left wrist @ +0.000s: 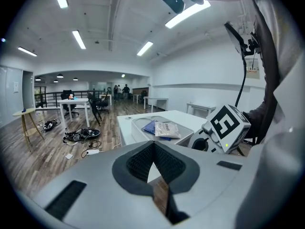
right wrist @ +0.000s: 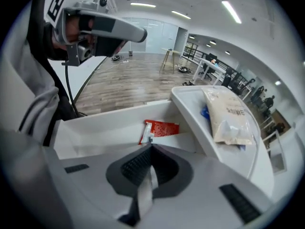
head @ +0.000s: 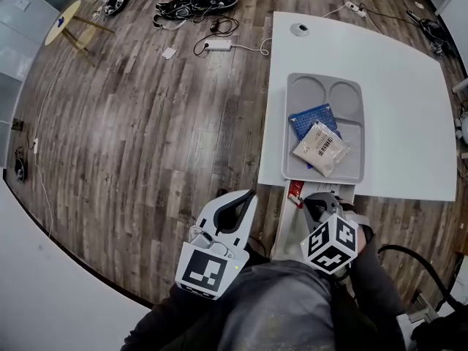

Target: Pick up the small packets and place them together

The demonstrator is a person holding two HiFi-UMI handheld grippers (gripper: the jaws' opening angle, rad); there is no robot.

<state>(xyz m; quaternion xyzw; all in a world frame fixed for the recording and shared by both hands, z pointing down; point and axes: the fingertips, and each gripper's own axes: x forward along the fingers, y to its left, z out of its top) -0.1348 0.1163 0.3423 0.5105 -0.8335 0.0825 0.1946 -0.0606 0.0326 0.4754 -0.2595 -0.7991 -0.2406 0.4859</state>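
Note:
A grey tray [head: 287,123] on the white table holds a blue packet [head: 311,117] with a beige packet [head: 320,148] lying on top of it. Just in front of the tray, a small red packet [head: 295,194] lies in a white open bin [head: 285,229]. My right gripper [head: 303,202] points steeply down into that bin. In the right gripper view the right gripper [right wrist: 150,144] is shut, with a thin pale strip pinched between its jaws that joins the near end of the red packet [right wrist: 161,128]. My left gripper [head: 251,194] hangs over the floor left of the bin, shut and holding nothing.
The white table [head: 395,86] has a cable port at its far left corner. Cables and a power strip [head: 194,6] lie on the wooden floor beyond. A round wooden side table [head: 62,22] stands at the far left. White tables and chairs stand farther back in the room.

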